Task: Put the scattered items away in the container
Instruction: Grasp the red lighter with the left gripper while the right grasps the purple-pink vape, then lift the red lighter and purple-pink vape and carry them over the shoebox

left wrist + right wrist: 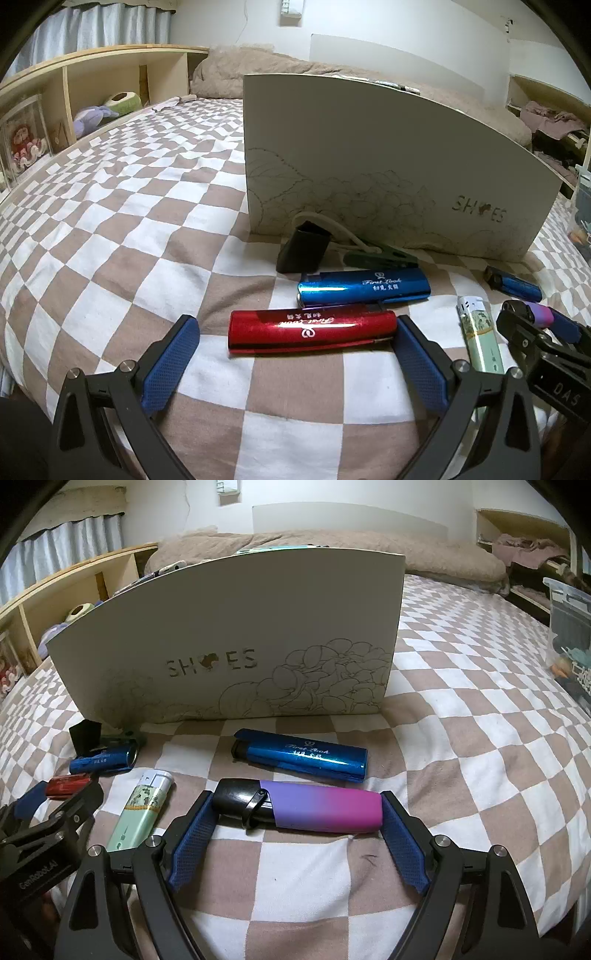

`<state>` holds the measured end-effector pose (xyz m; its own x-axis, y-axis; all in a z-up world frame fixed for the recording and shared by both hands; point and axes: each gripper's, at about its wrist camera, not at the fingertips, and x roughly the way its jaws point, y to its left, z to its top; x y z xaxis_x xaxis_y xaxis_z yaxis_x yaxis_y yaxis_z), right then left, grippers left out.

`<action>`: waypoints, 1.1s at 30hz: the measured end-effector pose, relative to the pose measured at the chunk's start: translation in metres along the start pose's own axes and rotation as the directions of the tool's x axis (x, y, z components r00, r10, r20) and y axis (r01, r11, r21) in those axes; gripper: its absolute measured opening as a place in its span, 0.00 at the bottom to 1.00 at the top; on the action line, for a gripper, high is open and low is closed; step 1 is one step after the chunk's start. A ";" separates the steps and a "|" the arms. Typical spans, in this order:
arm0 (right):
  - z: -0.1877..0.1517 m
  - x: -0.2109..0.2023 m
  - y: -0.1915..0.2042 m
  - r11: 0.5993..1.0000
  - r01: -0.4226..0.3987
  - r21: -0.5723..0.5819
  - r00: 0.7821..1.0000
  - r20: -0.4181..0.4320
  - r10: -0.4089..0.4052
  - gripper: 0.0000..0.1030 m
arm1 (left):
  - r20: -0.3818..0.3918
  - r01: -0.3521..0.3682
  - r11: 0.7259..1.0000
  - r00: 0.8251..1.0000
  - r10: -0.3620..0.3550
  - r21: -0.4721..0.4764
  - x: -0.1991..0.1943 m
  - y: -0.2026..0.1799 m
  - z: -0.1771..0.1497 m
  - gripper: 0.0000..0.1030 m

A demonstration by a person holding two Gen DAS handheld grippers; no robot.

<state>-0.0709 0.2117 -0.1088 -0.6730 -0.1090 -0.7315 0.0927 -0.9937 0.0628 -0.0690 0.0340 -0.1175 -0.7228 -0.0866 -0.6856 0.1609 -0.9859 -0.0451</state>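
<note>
A white shoe box (369, 147) stands upright on the checkered bed. My left gripper (295, 326) is open around a red lighter (310, 328) lying crosswise; the right pad touches its end, the left pad stands apart. Behind it lie a blue lighter (364, 288), a black clip (303, 251) and a green clothespin (380, 258). My right gripper (297, 806) is shut lengthwise on a purple-pink device (321, 806) that rests on the sheet. A pale green lighter (142, 808) lies between the grippers, and another blue lighter (303, 757) lies behind the device.
A wooden shelf (92, 85) with soft toys runs along the left of the bed. A beige duvet (258, 70) is bunched behind the box. A clear plastic bin (569, 627) stands at the right edge. Bare checkered sheet (480, 720) spreads right of the box.
</note>
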 end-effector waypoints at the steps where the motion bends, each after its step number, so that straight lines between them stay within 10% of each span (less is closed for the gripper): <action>1: -0.003 -0.003 -0.002 1.000 0.002 -0.002 1.000 0.001 -0.002 0.84 | 0.001 0.002 1.000 1.000 -0.002 0.001 0.000 0.000 0.000 1.00; 16: -0.007 -0.017 -0.002 1.000 -0.028 -0.008 1.000 0.000 0.028 0.84 | 0.021 -0.004 1.000 1.000 0.003 0.022 -0.014 -0.001 -0.004 0.80; 33: -0.009 -0.032 -0.007 0.993 -0.120 0.009 0.993 0.007 0.120 0.84 | 0.031 0.062 0.998 0.998 -0.063 0.010 -0.031 0.004 -0.003 0.80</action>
<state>-0.0436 0.2224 -0.0919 -0.6623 -0.2278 -0.7138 0.1663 -0.9736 0.1563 -0.0446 0.0330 -0.0986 -0.7517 -0.0290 -0.6588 0.1085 -0.9909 -0.0802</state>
